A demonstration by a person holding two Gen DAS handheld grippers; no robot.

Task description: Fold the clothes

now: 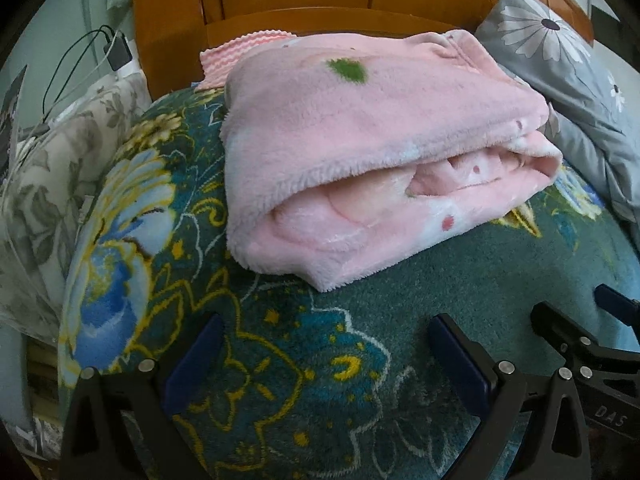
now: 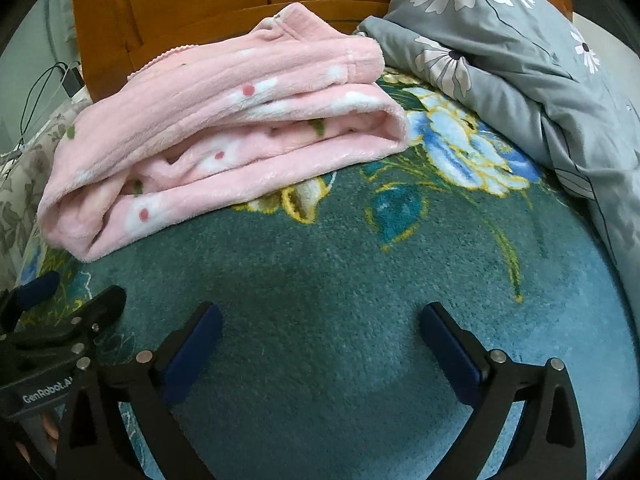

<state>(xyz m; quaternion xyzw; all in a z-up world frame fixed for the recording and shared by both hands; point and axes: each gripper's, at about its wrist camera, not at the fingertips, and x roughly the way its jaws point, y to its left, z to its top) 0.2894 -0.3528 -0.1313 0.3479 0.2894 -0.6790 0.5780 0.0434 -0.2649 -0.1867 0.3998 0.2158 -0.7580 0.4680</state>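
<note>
The folded pink garment (image 1: 372, 152) lies ahead of both wide-open, empty tools, long axis crosswise, nearer the left tool (image 1: 324, 356) than the right tool (image 2: 320, 344).

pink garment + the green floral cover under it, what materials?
Pink garment: looks like plush fleece, matte, fuzzy nap, soft thick folds; ribbed knit band at the far edge. Green floral cover: dense short pile, likely a plush blanket, with the pattern in the pile; exact fibre unclear.

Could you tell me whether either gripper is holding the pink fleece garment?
No, the pink fleece garment lies folded, with both grippers open and clear of it.
</note>
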